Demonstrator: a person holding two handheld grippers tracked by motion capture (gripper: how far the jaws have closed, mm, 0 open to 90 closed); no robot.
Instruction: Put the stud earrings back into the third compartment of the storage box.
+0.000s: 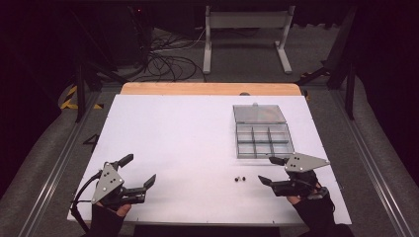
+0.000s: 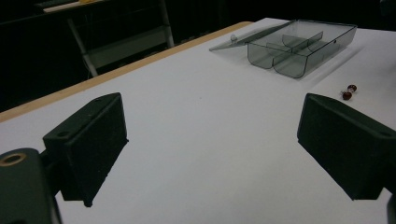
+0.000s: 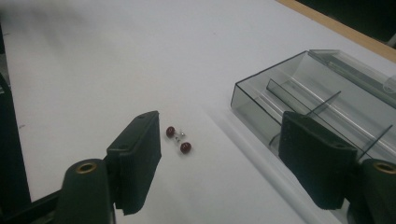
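Two small dark red beads joined by a short silver pin [image 1: 240, 177] [image 3: 178, 140] [image 2: 349, 91] lie on the white table [image 1: 197, 148]. Behind them stands a clear plastic compartment box [image 1: 264, 139] [image 3: 327, 102] [image 2: 299, 46] with its lid [image 1: 259, 113] folded open at the far side. My right gripper [image 1: 267, 171] [image 3: 224, 154] hovers just right of the beads, jaws open and pointing left at them, nothing between them. At the table's front left, my left gripper [image 1: 140, 169] [image 2: 210, 154] is wide open and empty, aimed to the right.
A wooden strip [image 1: 210, 89] edges the table's far side. Beyond it are a grey stand [image 1: 247, 39] and a tangle of cables [image 1: 168, 64] on the floor. Metal rails [image 1: 59, 163] run along both sides of the table.
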